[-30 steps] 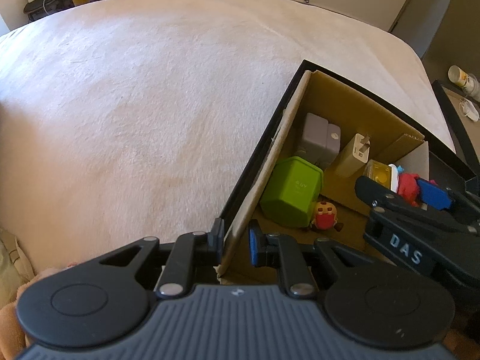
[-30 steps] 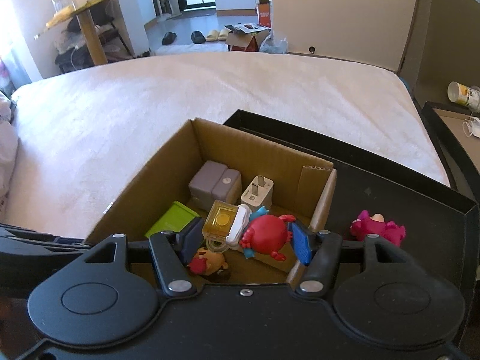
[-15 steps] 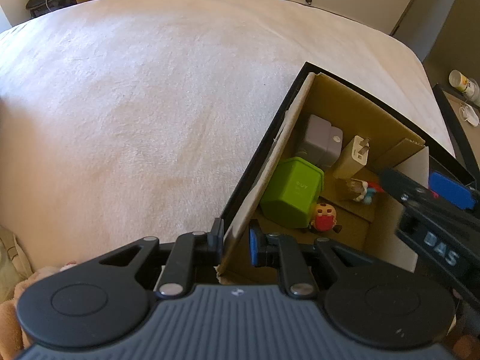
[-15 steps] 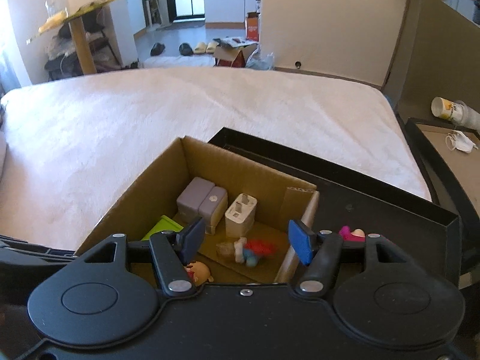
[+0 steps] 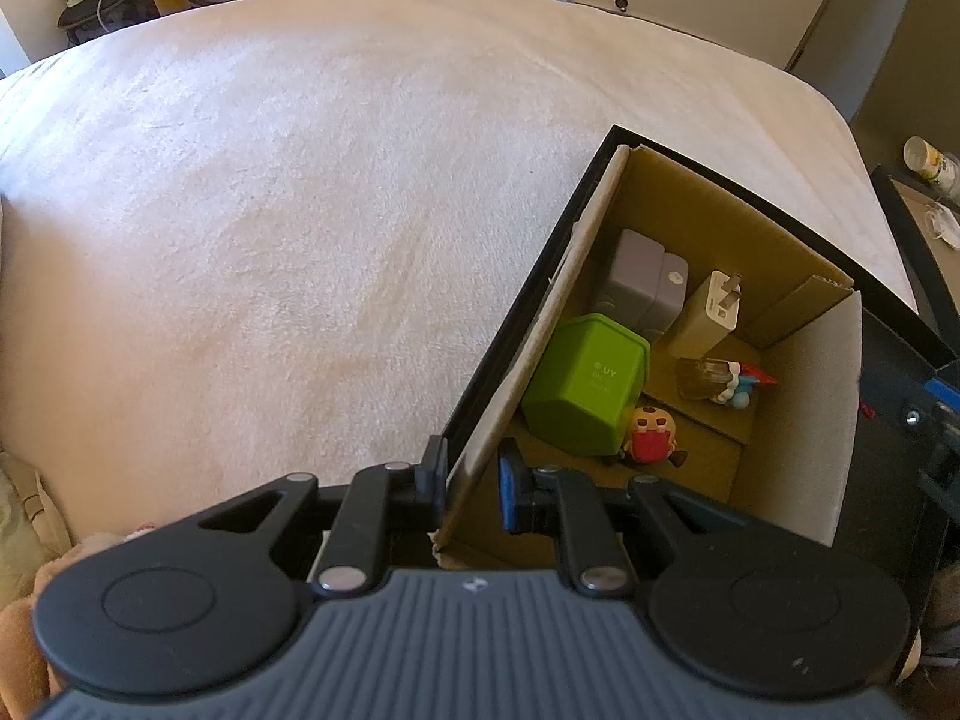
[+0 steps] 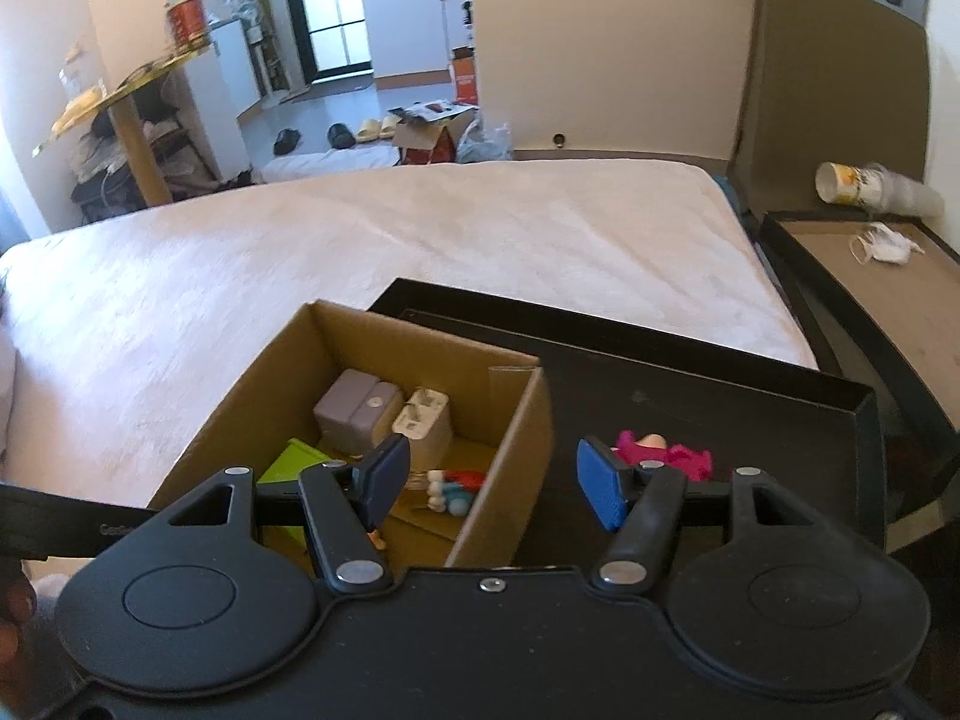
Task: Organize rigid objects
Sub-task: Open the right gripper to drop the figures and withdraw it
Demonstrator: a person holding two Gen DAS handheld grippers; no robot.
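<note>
Beside the pink toy (image 6: 663,451), the box wall (image 5: 516,360) stays pinched by the left hand-held gripper (image 5: 471,477); the right hand-held gripper (image 6: 489,483) gapes, seemingly empty.

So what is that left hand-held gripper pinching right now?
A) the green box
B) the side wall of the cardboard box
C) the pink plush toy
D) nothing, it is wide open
B: the left hand-held gripper has its jaws closed on the side wall of the cardboard box, one finger outside and one inside, while the green box sits untouched inside.
</note>
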